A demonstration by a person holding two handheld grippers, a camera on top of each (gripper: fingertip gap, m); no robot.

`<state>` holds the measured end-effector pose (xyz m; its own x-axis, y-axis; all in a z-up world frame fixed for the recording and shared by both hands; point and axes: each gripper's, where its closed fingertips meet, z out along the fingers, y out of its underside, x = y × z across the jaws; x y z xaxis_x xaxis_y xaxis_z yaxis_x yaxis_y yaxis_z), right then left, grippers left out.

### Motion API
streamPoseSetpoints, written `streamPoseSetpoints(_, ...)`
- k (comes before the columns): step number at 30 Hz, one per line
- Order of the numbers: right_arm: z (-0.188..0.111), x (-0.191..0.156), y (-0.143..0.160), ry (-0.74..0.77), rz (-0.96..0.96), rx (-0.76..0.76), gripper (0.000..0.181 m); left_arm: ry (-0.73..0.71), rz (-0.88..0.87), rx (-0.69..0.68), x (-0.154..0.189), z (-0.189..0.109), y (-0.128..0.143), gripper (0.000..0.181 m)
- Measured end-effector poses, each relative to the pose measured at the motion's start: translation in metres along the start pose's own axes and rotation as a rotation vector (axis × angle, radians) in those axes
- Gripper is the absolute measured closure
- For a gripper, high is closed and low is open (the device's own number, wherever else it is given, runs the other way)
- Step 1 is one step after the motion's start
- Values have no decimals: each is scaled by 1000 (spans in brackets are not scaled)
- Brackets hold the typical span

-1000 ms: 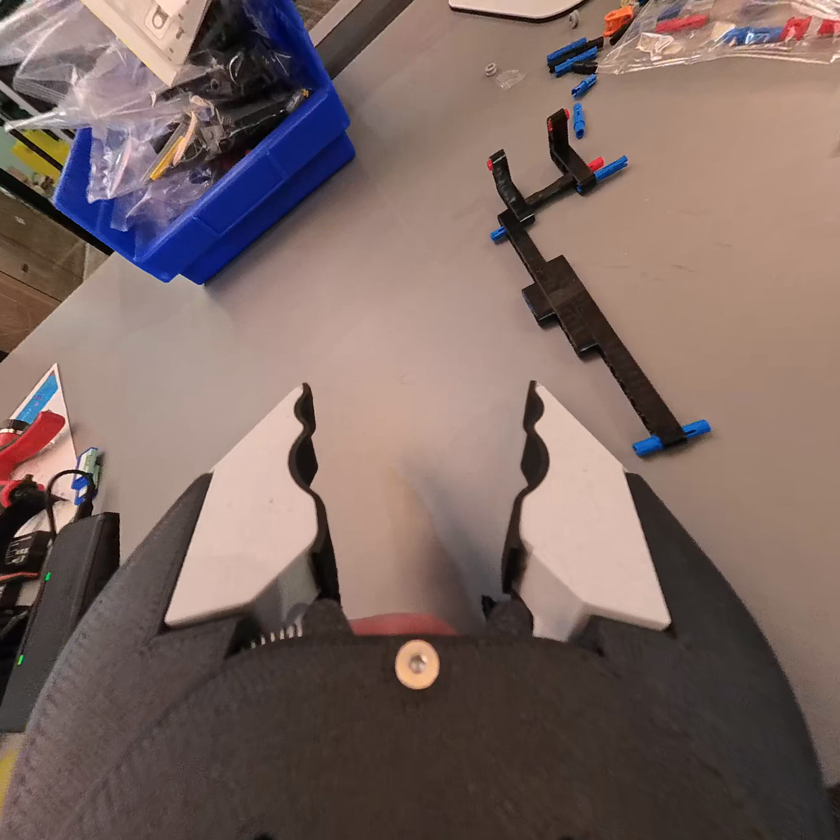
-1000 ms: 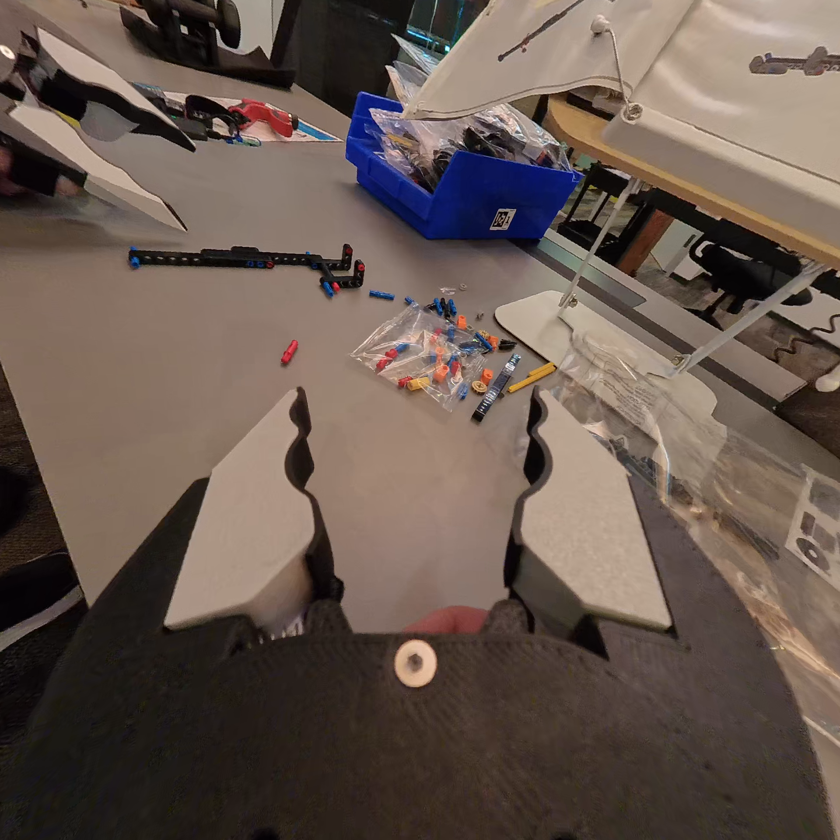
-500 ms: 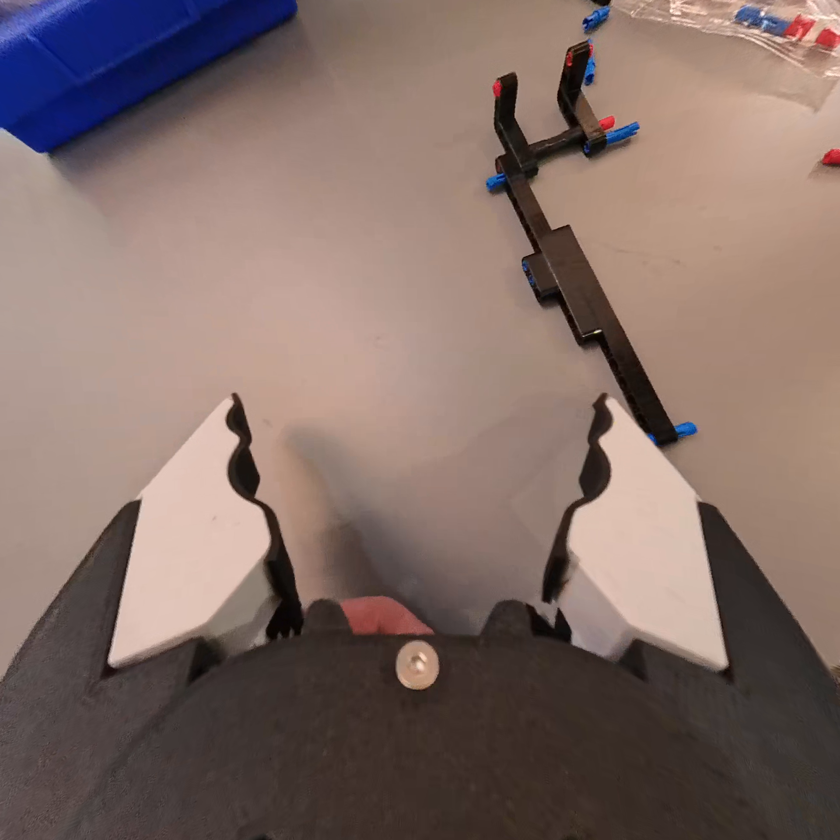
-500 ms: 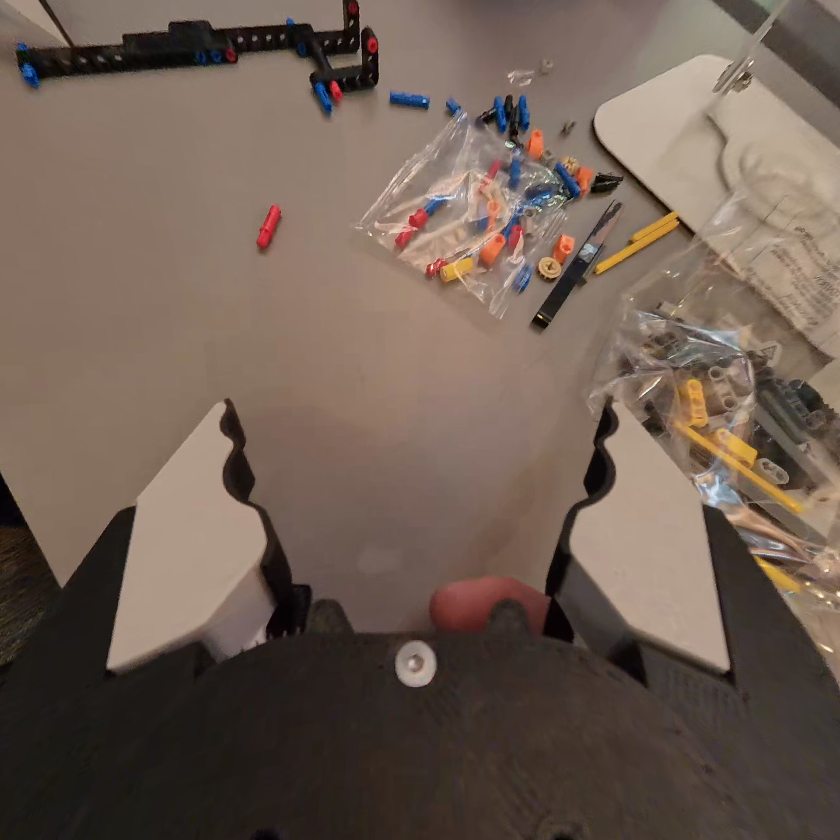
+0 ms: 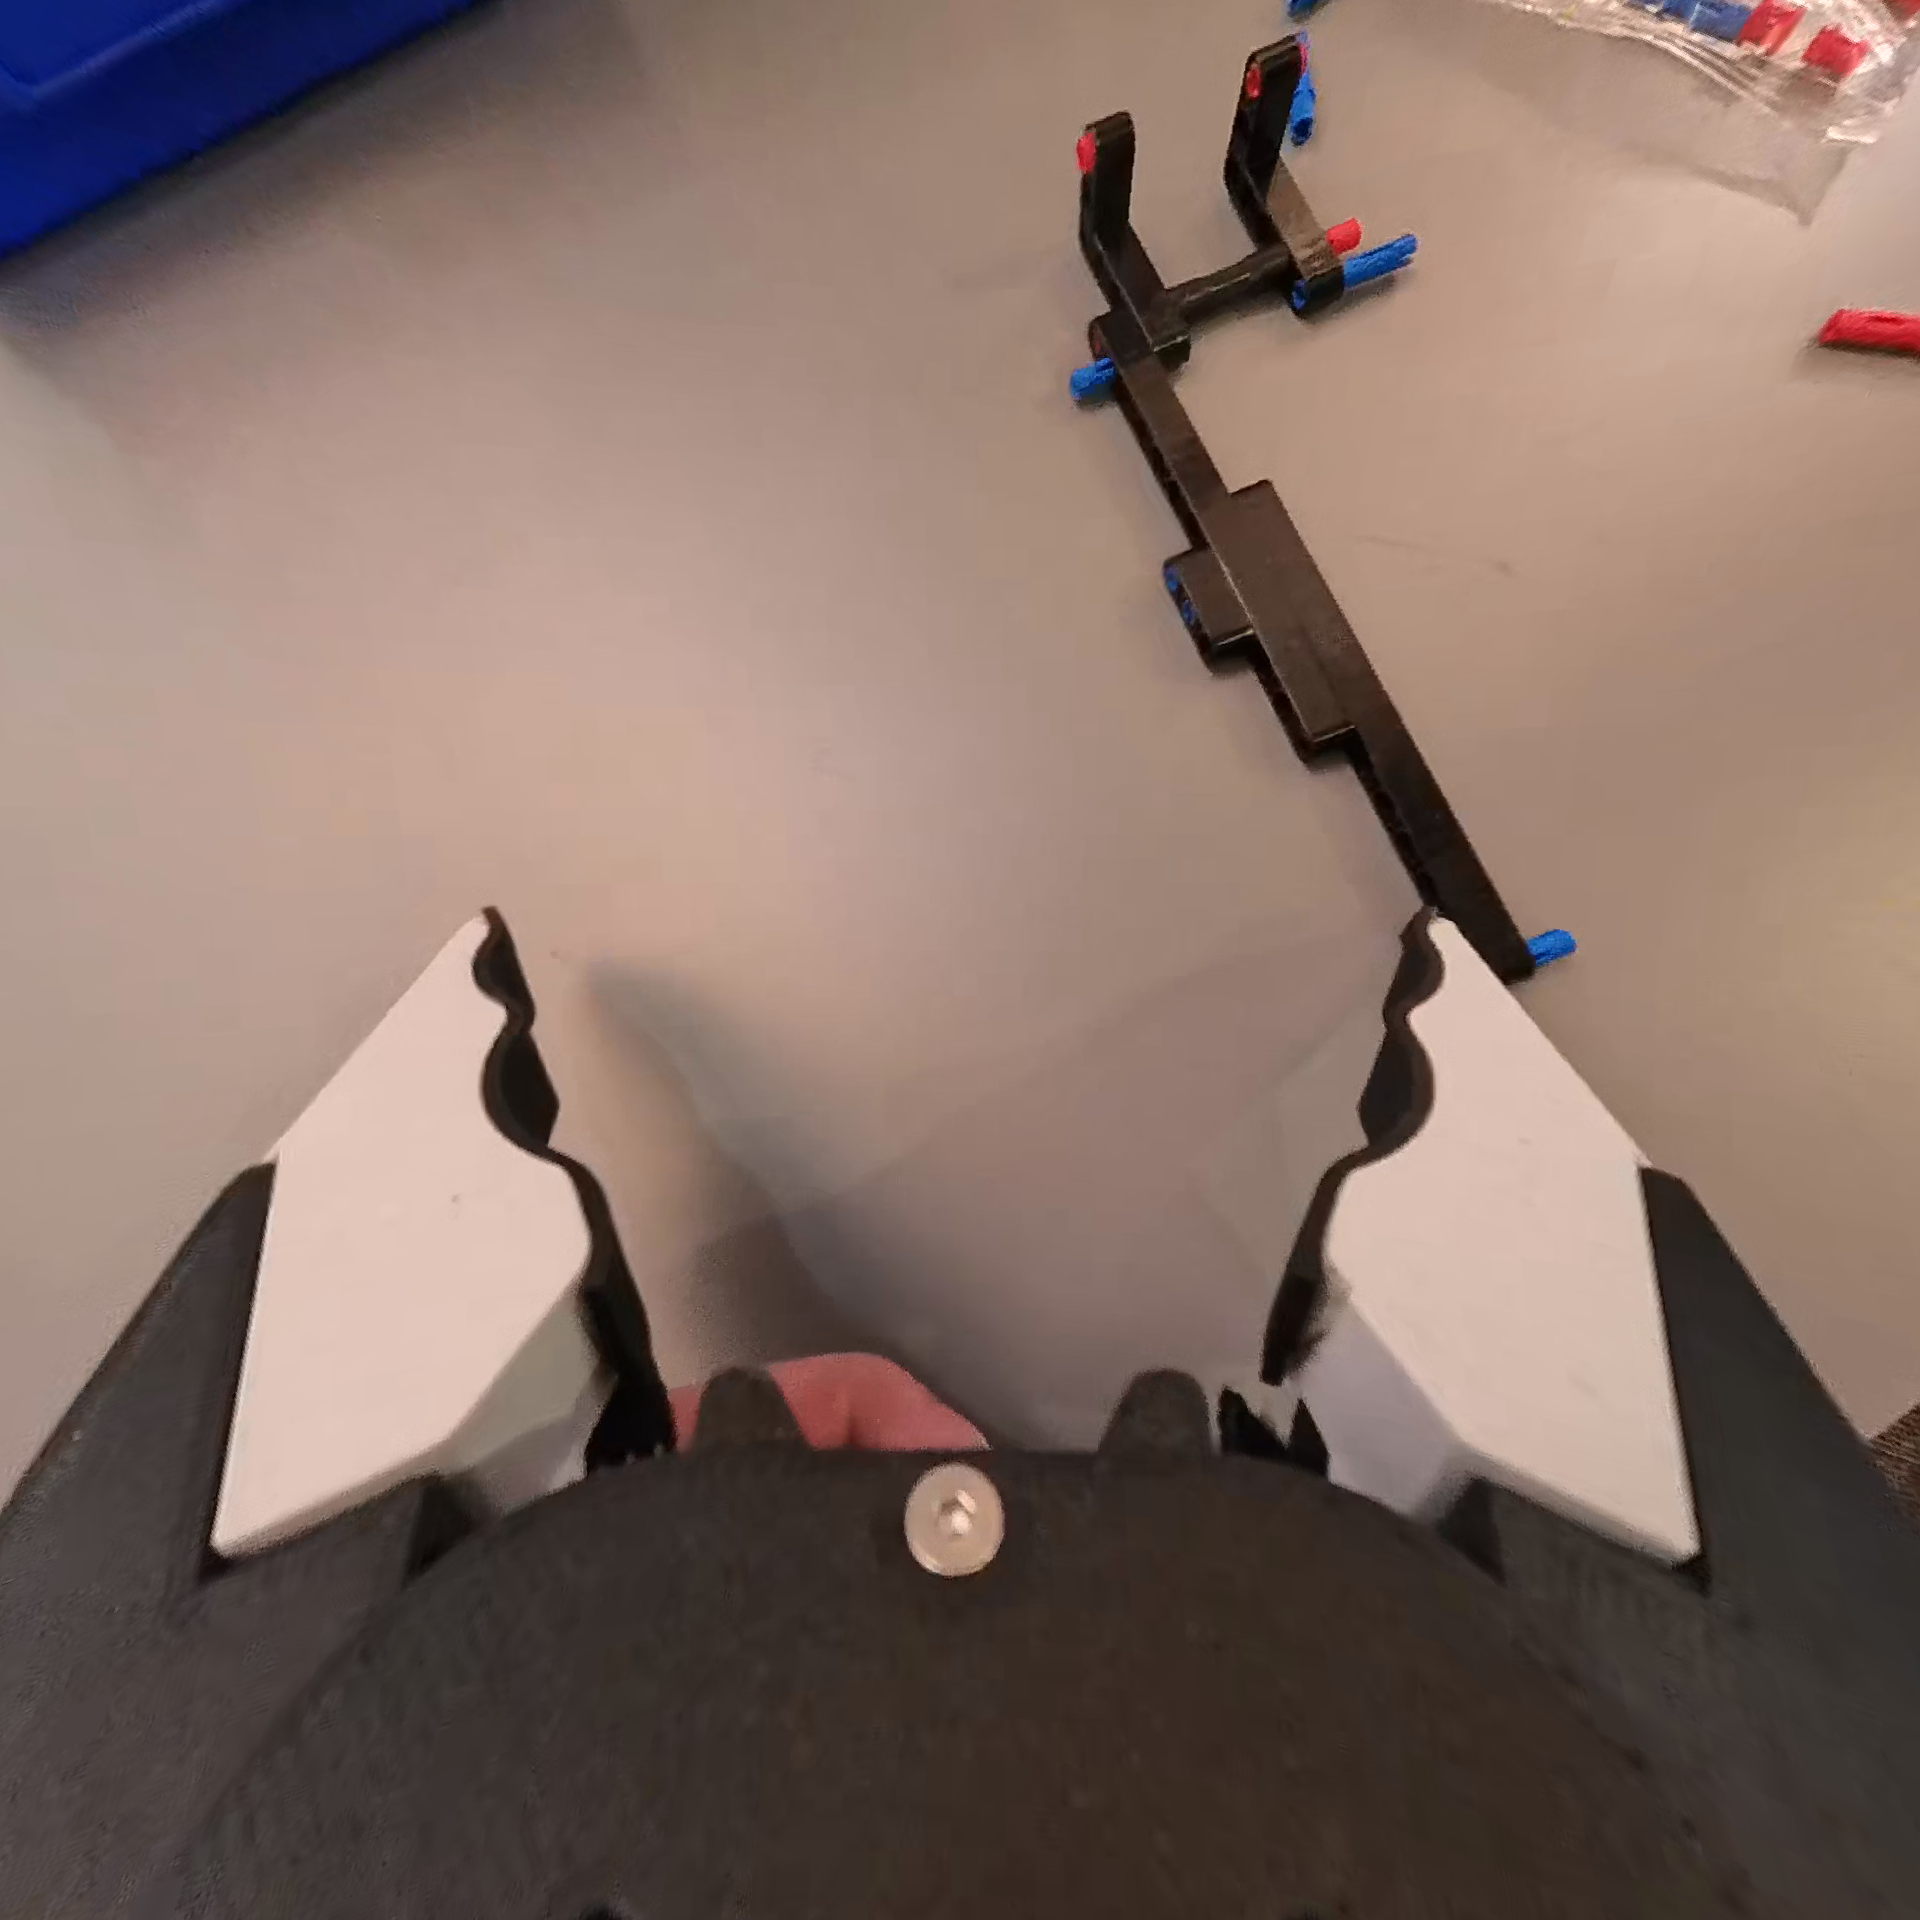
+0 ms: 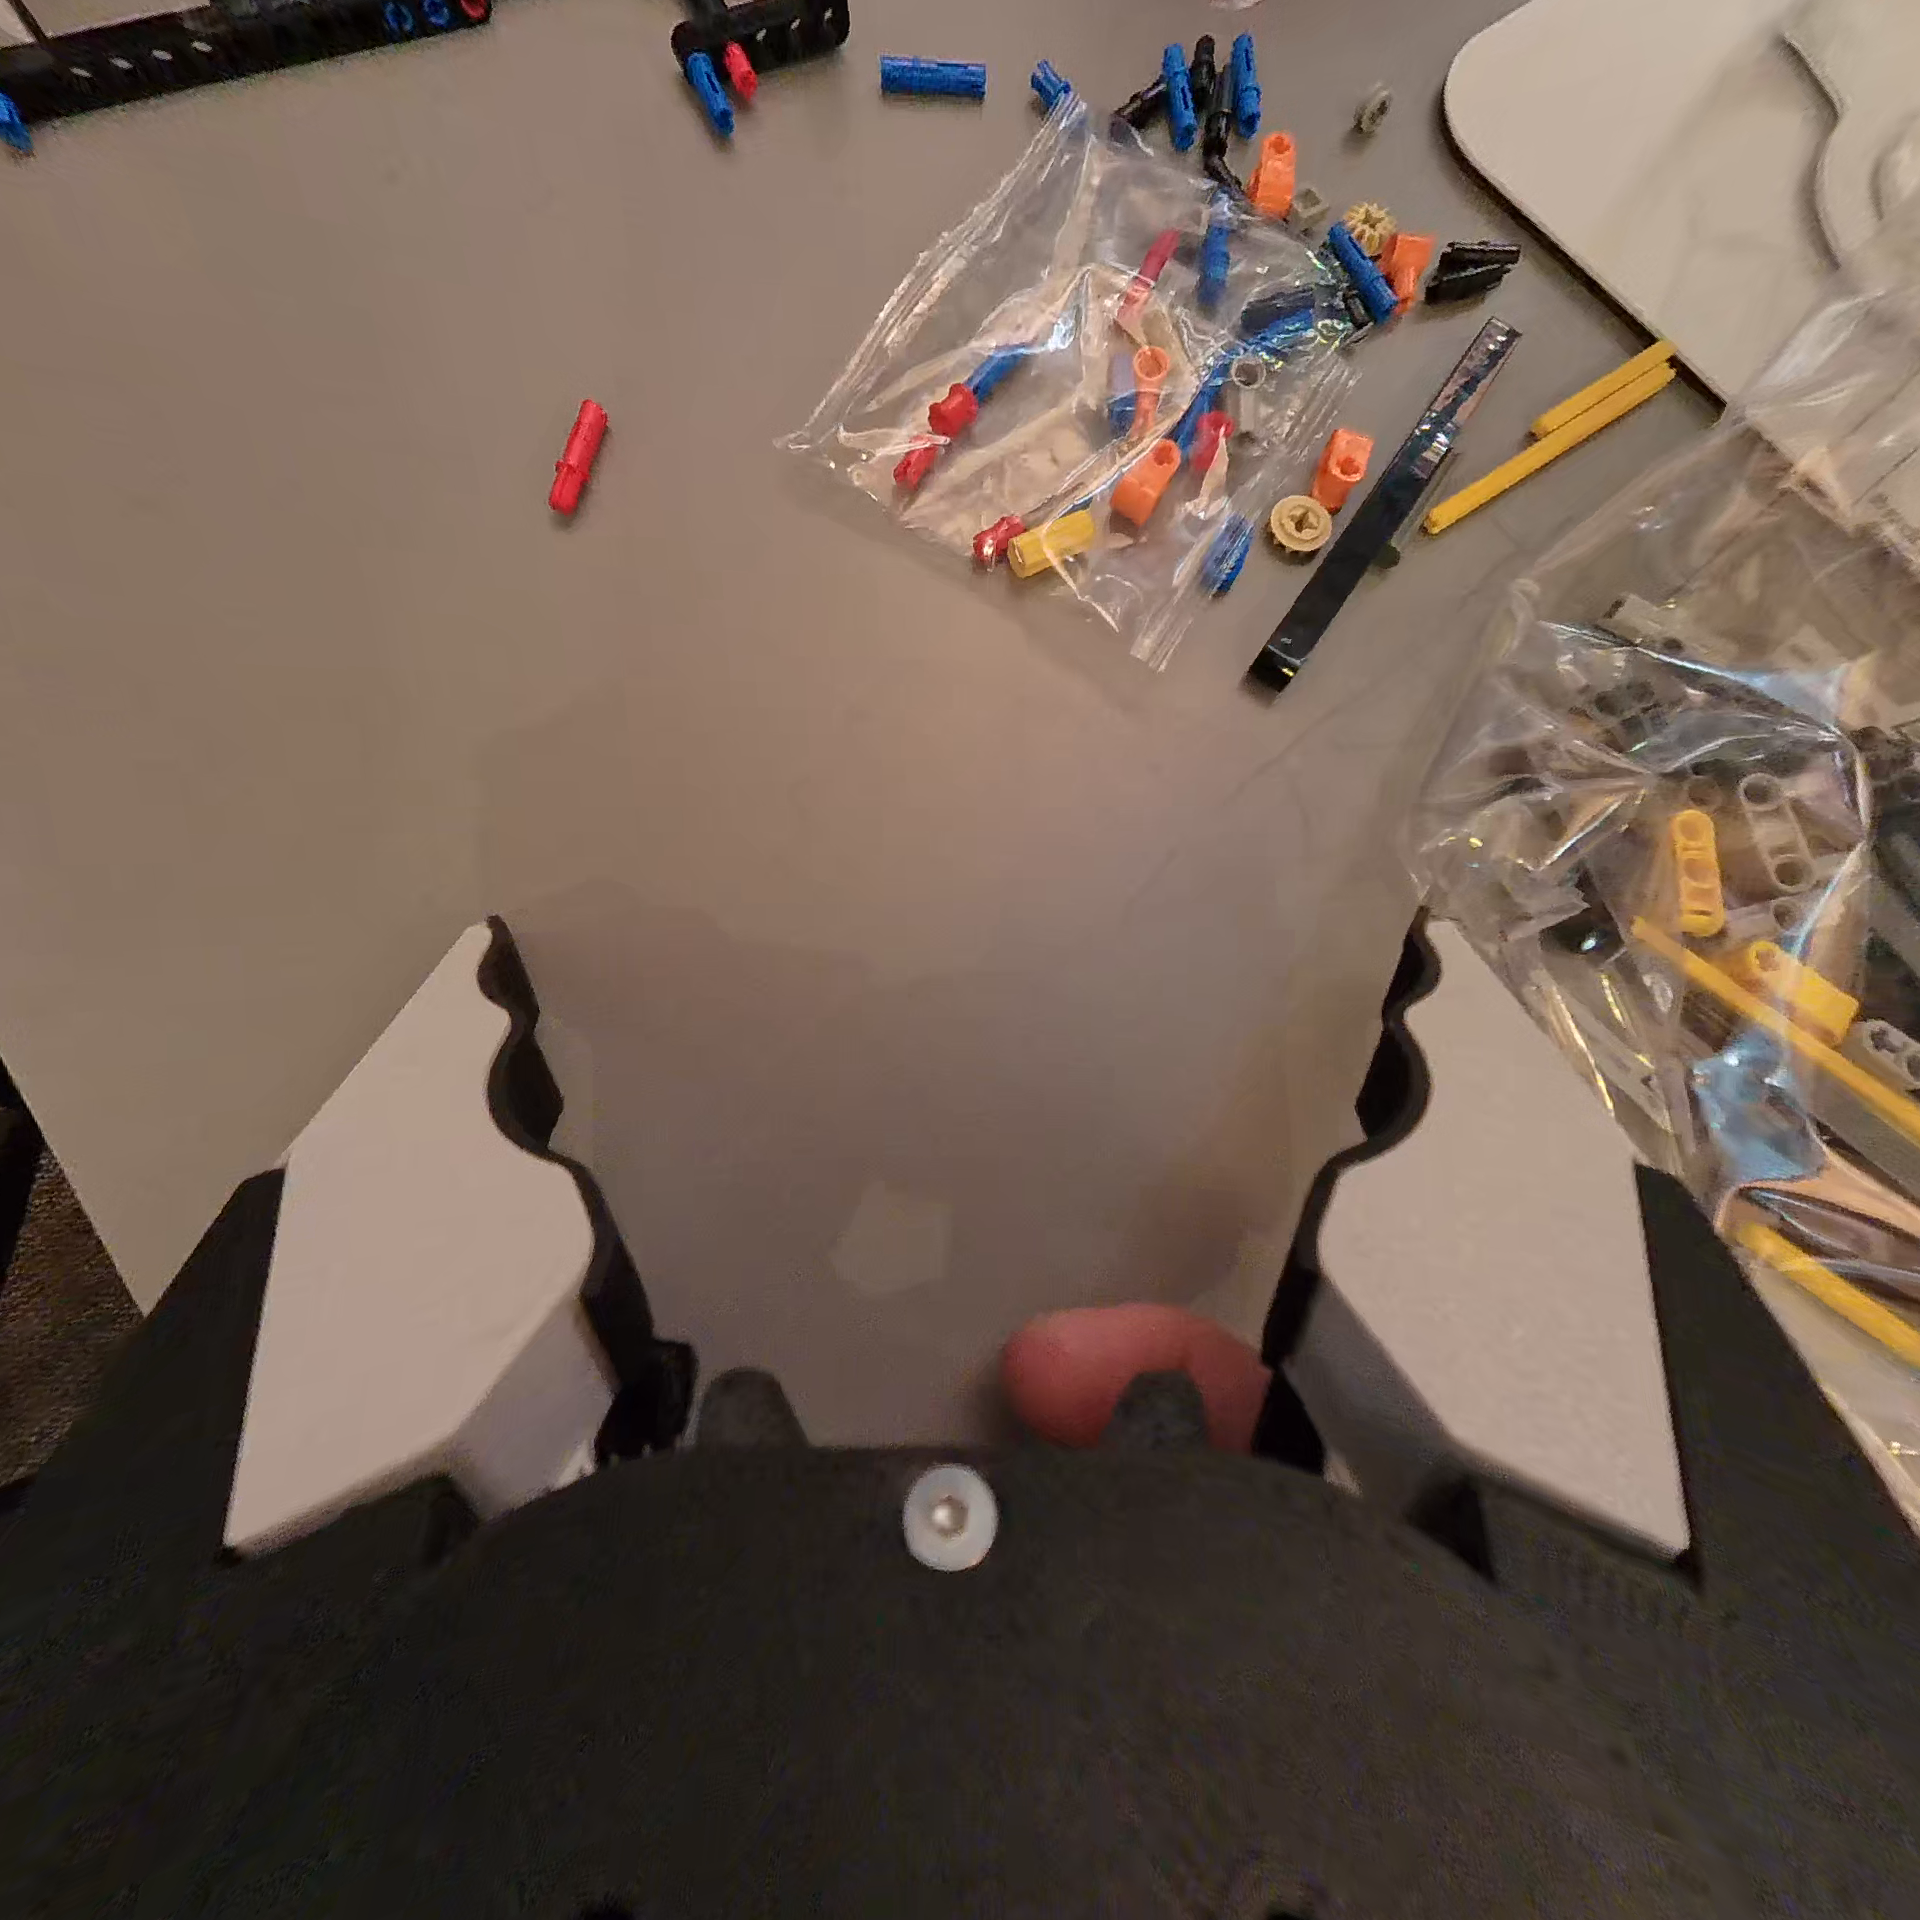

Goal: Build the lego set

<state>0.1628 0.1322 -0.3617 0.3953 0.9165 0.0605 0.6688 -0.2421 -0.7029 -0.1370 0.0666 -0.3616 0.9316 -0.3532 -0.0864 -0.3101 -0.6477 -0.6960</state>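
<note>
The build looks early: only one long black frame is put together, a beam with a forked end at 12 o'clock and blue and red pins pushed into it. It lies flat on the grey table, running from about 1 o'clock down toward the left gripper, its near end just beside the tip of that gripper's right finger; whether they touch I cannot tell. A blue bin corner shows at 11 o'clock.

Most parts are still unused. In the right wrist view a small clear bag of pins and connectors sits at 12 to 1 o'clock with loose blue pins and orange pieces around it, a lone red pin at 11 o'clock, a black strip and yellow axles at 1 o'clock, and a bigger, fuller bag at 3 o'clock, next to the right finger.

Left jaws are spread wide and hold nothing. The right gripper is likewise spread wide, empty, over bare table
</note>
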Motion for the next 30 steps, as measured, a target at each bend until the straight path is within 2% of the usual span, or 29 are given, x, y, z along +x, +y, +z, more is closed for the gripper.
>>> streamPoseSetpoints(1,0,0,0,-1,-3,3,28,12,-8,-6,0,1,1,26)
streamPoseSetpoints(6,-6,2,-7,32,-19,65,40,5,-6,10,0,-1,0,27)
streamPoseSetpoints(11,-23,3,-8,89,-59,143,50,-77,-75,176,-13,-22,-15,32)
streamPoseSetpoints(13,-30,8,-3,93,-45,155,47,-106,-73,223,-16,-29,-20,39)
streamPoseSetpoints(17,-46,18,11,115,-21,166,45,-133,-42,139,-16,-18,-12,42)
streamPoseSetpoints(21,-57,25,9,111,40,225,48,-186,34,80,-14,-11,-7,45)
streamPoseSetpoints(30,-57,22,8,74,48,232,46,-176,25,77,-14,-8,-8,46)
